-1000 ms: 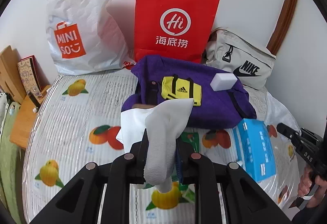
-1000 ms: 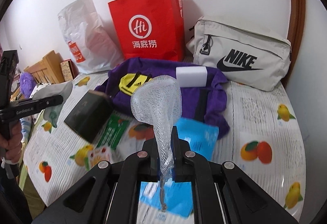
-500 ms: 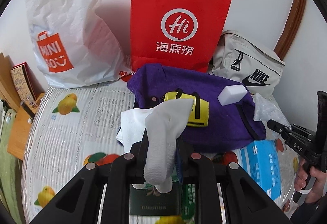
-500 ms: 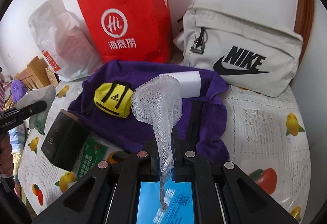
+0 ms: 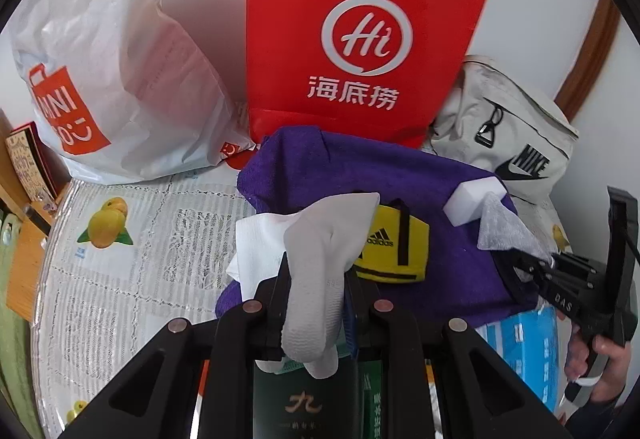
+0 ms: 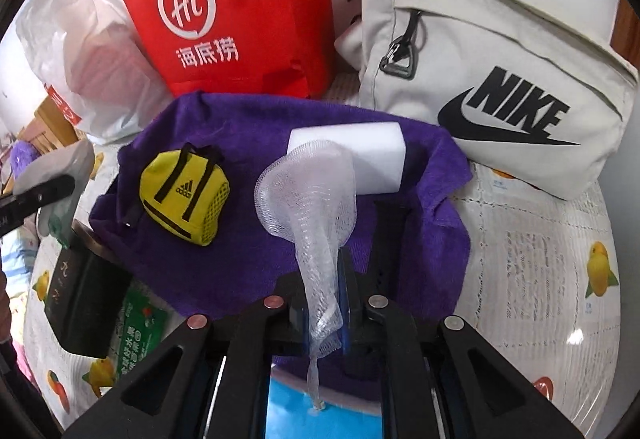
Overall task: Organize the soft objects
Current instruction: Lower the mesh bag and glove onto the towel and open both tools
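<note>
Left wrist view: left gripper [image 5: 316,291] at bottom centre, jaws nearly closed and clamped on a white sock [image 5: 324,259] that sticks up between them, toe end flopped toward the right. A white tissue [image 5: 256,243] sits just left of the sock. Behind, mid-frame, a purple towel [image 5: 360,175] lies on the table [image 5: 160,223], with a yellow mini bag [image 5: 396,251] and a white sponge block [image 5: 472,199] on top. Red paper bag [image 5: 360,39] upper centre, white plastic bag [image 5: 104,71] upper left, beige Nike bag [image 5: 504,135] right. Right gripper [image 5: 524,259] comes in from the right edge, a hand [image 5: 600,363] on its grip, white mesh at its tip over the towel's right end.

Right wrist view: right gripper [image 6: 324,303] bottom centre; jaws have just been opening slightly, narrow gap, white net pouf [image 6: 312,207] between them, its loose bulb over the towel [image 6: 248,271] in front of the sponge block [image 6: 360,155]. Whether the pads press on it I cannot tell. Yellow mini bag [image 6: 184,199] left of centre on the towel. Left gripper [image 6: 36,195] with the sock at the left edge.
</note>
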{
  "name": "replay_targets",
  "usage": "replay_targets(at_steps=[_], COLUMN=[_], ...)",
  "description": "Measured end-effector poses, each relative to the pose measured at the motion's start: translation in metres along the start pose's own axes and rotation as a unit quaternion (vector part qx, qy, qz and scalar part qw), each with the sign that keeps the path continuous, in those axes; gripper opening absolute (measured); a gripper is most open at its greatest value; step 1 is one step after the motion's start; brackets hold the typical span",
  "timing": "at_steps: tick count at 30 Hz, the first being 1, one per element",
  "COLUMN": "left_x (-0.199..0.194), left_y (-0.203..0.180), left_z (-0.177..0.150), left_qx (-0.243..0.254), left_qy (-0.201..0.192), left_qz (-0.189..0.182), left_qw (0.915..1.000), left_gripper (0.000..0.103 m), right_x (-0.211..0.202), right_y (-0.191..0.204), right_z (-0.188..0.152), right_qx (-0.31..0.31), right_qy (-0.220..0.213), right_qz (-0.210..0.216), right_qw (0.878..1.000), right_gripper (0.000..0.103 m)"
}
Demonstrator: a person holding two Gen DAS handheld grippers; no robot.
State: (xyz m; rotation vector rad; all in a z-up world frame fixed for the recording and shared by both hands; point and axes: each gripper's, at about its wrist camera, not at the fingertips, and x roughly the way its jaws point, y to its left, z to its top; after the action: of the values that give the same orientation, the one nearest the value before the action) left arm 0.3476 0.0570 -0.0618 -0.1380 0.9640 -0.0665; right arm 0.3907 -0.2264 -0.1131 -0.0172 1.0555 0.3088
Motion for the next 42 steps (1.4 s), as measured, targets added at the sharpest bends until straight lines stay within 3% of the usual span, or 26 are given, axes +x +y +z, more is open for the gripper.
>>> replay_targets(at_steps=[2, 4, 13, 27, 29, 33, 42], left_x=[0.004, 0.01, 0.039, 0.08, 0.081, 0.078, 0.046], left_y=[-0.002, -0.005, -0.015, -0.026, -0.027, -0.028, -0.039], left_z=[0.003, 0.008, 0.029, 0.045, 0.045, 0.046, 0.036], left_qx=[0.005, 0.008, 0.021, 0.027, 0.027, 0.023, 0.043], left_qy=[-0.001, 0.001, 0.01, 0.031, 0.033, 0.04, 0.027], left_qz=[0.005, 0.003, 0.007, -0.014, -0.011, -0.005, 0.008], left_qw=[1.0, 1.0, 0.9997, 0.999, 0.999, 0.9989, 0.9987], left_gripper=[0.019, 0.019, 0.019, 0.023, 0.026, 0.057, 0.058], right_x=[0.004, 0.006, 0.004, -0.019, -0.024, -0.034, -0.056], right_y=[0.0, -0.001, -0.004, -0.001, 0.001, 0.004, 0.015], right_z=[0.001, 0.002, 0.003, -0.004, -0.006, -0.01, -0.022], right_qx=[-0.002, -0.002, -0.008, -0.001, -0.005, -0.005, -0.007], right_qy=[0.004, 0.006, -0.006, -0.034, -0.036, -0.041, -0.053], right_qz=[0.002, 0.003, -0.011, -0.018, -0.023, -0.02, -0.01], right_qw=[1.0, 1.0, 1.0, 0.999, 0.999, 0.999, 0.999], right_gripper=[0.018, 0.045, 0.076, 0.076, 0.076, 0.076, 0.076])
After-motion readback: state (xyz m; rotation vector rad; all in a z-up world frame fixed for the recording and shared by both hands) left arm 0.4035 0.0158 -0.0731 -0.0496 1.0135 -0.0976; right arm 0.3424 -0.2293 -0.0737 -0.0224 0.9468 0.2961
